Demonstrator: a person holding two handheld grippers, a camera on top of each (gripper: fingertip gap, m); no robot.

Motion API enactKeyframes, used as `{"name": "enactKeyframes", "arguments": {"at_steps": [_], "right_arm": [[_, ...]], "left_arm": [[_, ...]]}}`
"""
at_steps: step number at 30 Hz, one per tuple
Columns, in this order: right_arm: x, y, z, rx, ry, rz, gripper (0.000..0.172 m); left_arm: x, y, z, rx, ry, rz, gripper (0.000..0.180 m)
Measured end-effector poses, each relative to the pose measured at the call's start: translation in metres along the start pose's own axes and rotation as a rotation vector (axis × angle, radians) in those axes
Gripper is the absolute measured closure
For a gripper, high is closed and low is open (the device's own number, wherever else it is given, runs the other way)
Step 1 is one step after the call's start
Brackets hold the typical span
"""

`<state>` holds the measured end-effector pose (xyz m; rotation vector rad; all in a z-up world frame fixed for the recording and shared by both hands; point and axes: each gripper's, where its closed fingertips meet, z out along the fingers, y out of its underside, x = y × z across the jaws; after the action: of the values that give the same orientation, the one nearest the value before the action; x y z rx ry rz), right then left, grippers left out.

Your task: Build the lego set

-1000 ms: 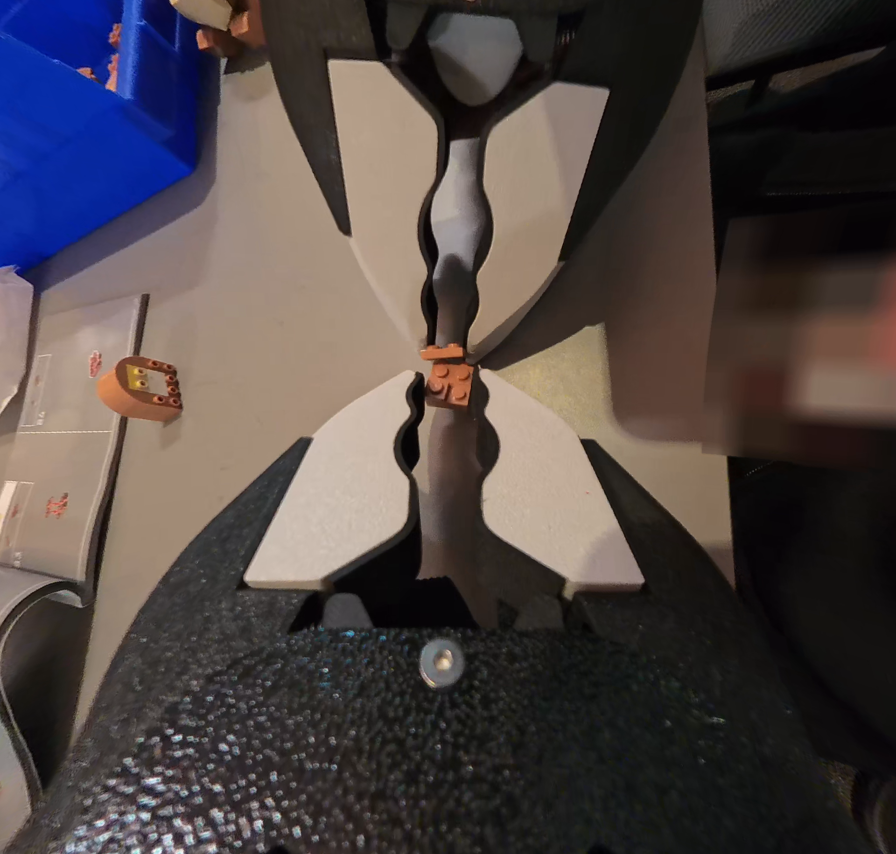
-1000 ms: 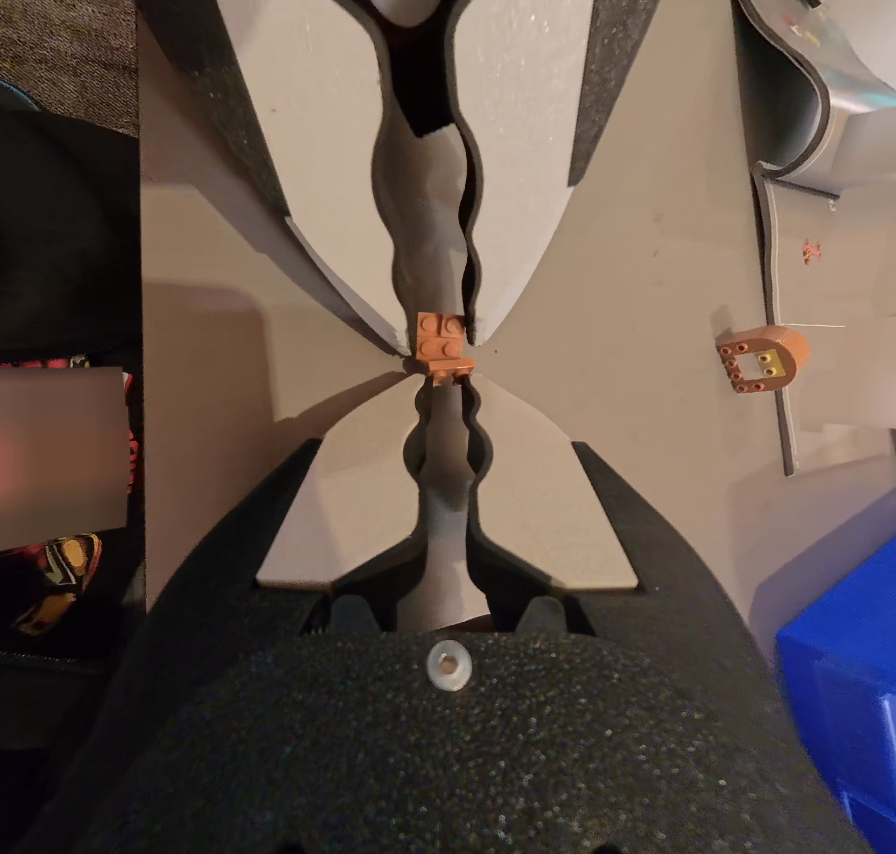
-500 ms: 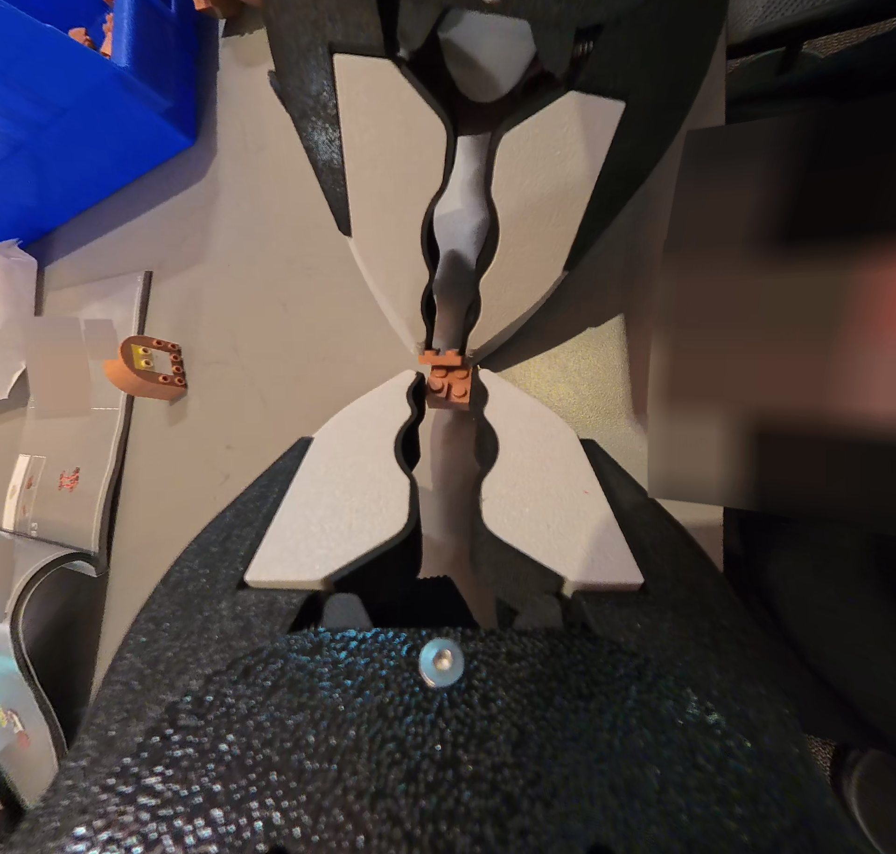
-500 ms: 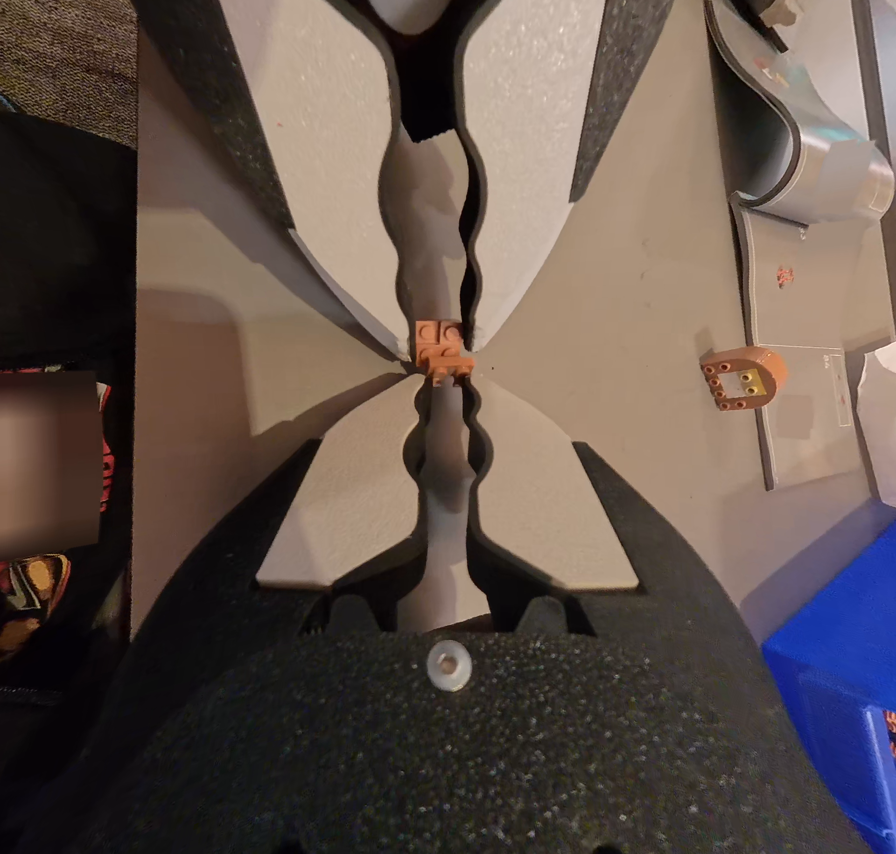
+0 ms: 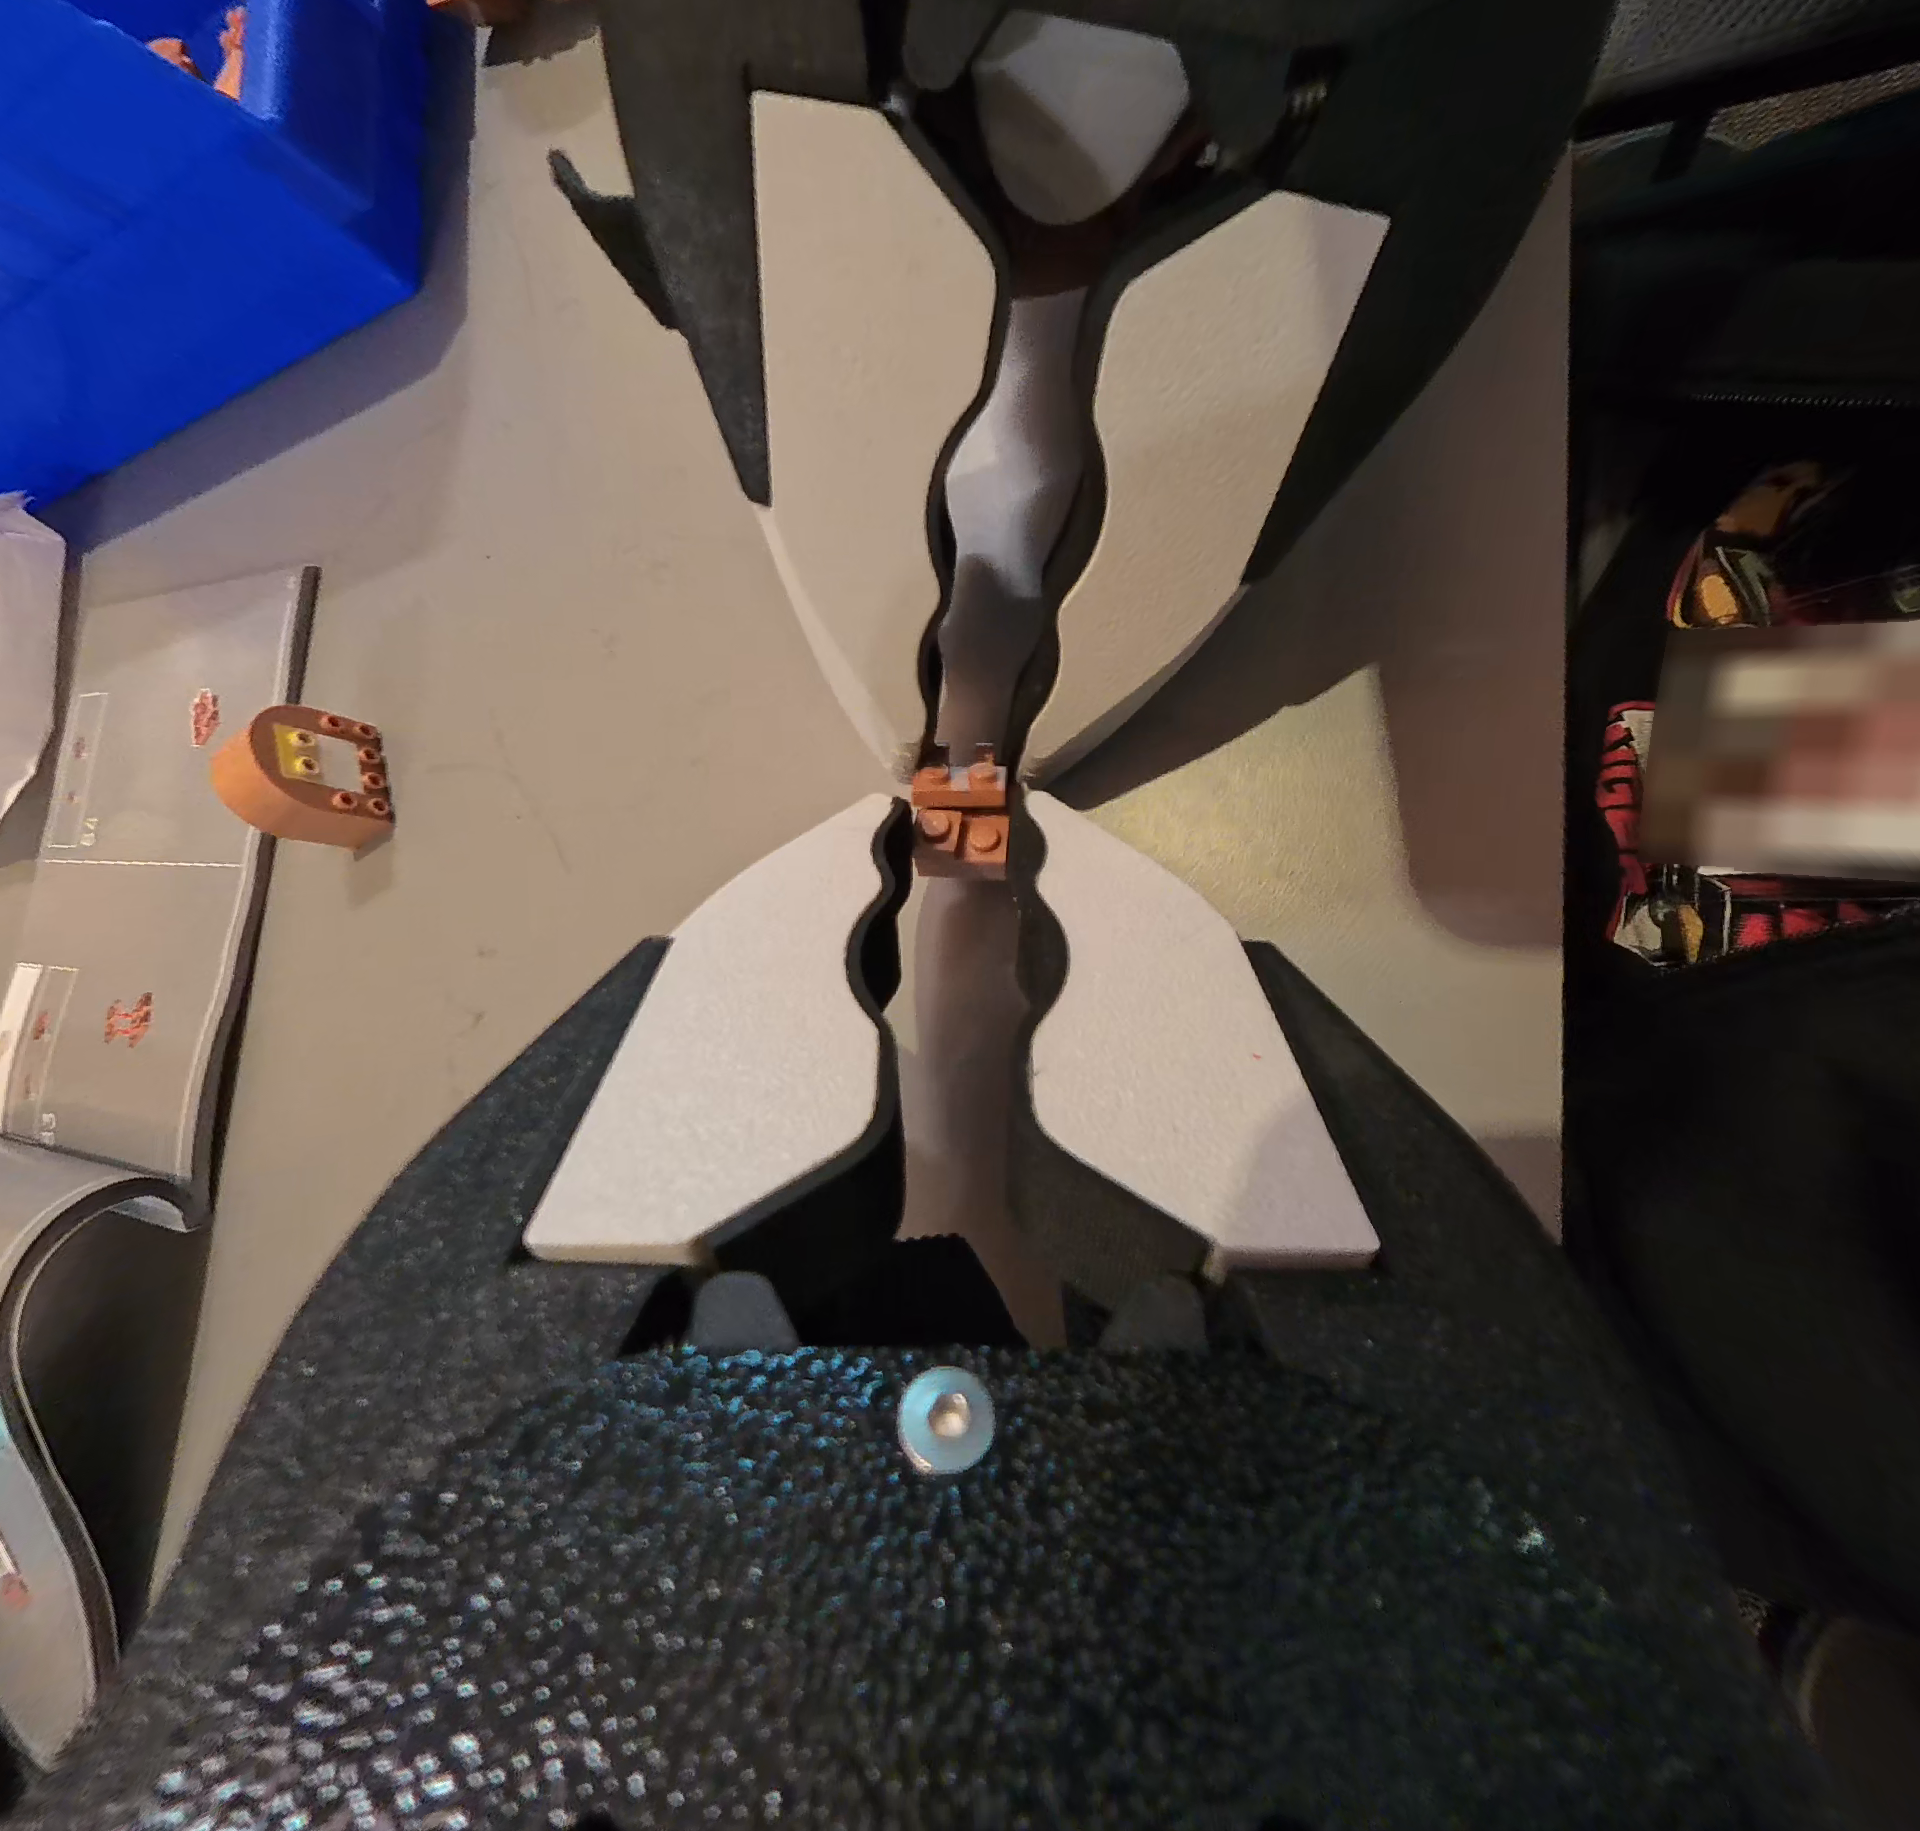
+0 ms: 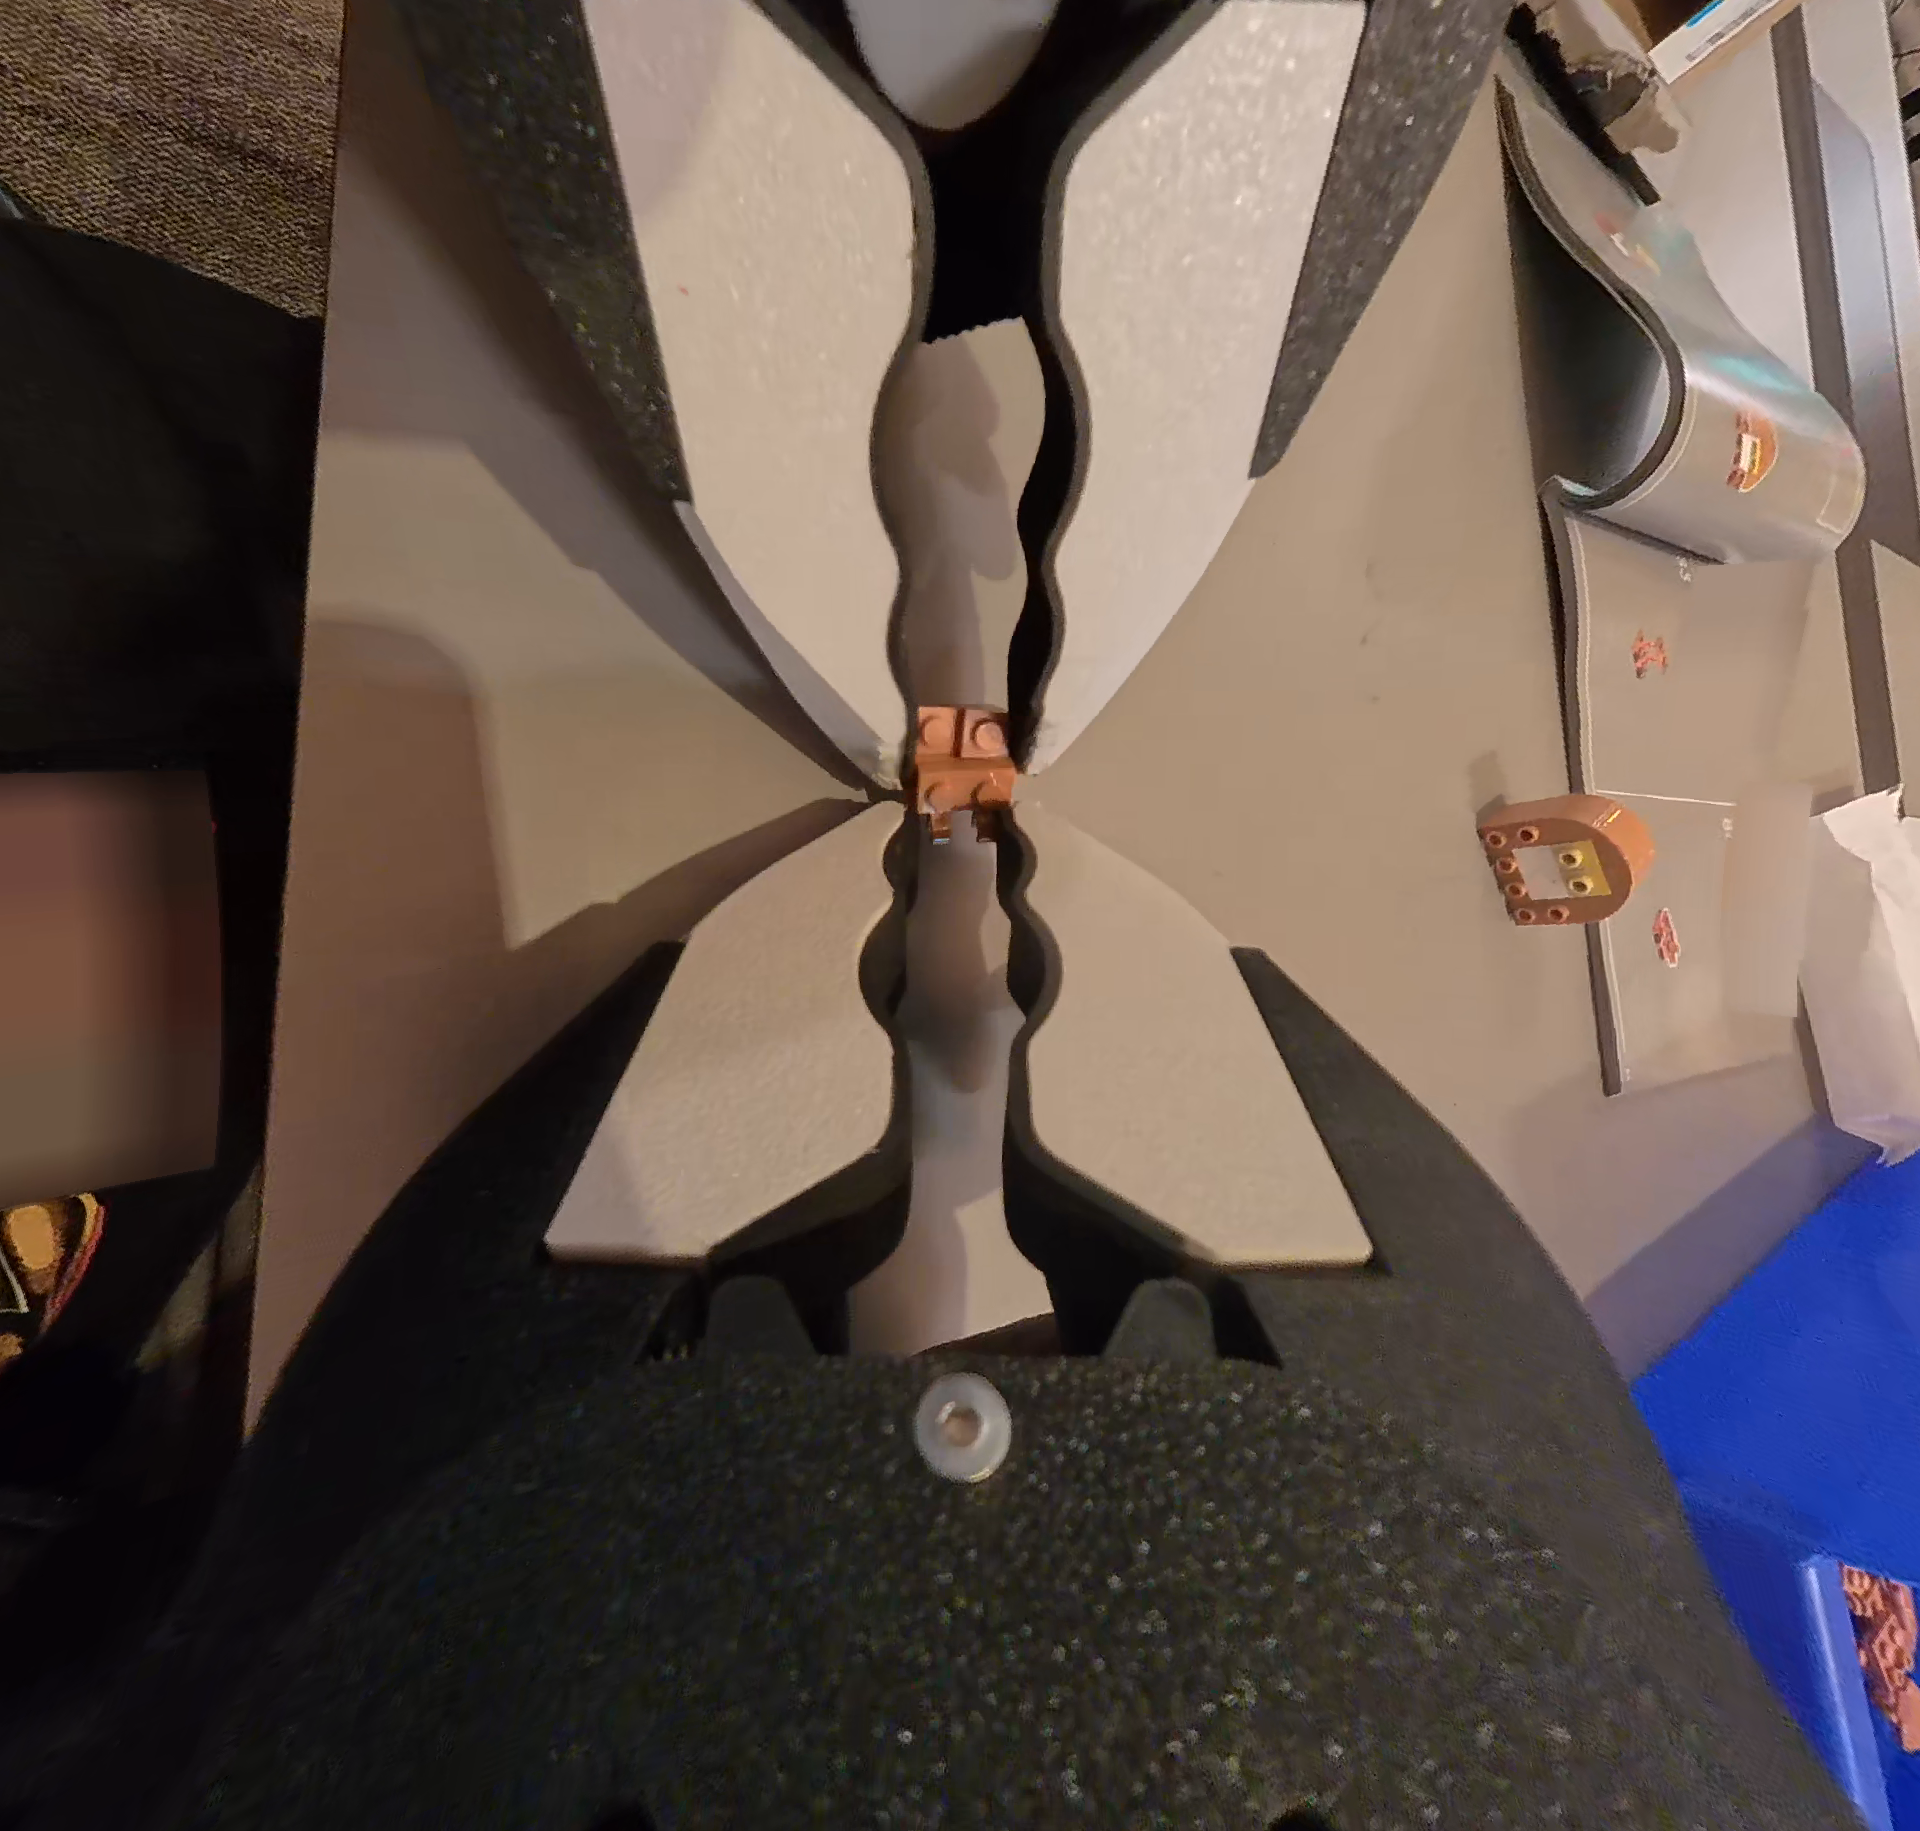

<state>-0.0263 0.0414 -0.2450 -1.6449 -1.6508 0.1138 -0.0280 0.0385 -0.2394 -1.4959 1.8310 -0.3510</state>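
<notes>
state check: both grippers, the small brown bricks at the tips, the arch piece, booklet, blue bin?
Left gripper: shut on a small brown two-stud brick.
Right gripper: shut on a small brown plate with clips, pressed against the brick.
Brown rounded arch brick with yellow studs: loose on the grey table, studs up, by the booklet's edge.
Grey instruction booklet: open, pages curling.
Blue plastic bin: open, brown pieces inside.

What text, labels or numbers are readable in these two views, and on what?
Open booklet: small printed marks beside the brick drawings, too small to read.
White box: blue and yellow label, too blurred to read.
Dark printed garment: red print, partly masked, unreadable.
Nothing else bears text.
</notes>
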Motion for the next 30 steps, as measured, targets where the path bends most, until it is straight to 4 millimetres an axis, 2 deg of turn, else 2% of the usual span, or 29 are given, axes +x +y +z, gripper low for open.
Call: {"name": "enactKeyframes", "arguments": {"at_steps": [23, 30], "right_arm": [[0.0028, -0.0020, 0.0028, -0.013, 0.035, -0.035, 0.158], [0.0037, -0.0042, 0.0021, 0.007, 0.043, -0.032, 0.157]], "left_arm": [[-0.0026, -0.0016, -0.0026, 0.010, -0.031, 0.039, 0.164], [-0.0031, -0.0030, -0.0044, 0.070, 0.001, -0.015, 0.164]]}}
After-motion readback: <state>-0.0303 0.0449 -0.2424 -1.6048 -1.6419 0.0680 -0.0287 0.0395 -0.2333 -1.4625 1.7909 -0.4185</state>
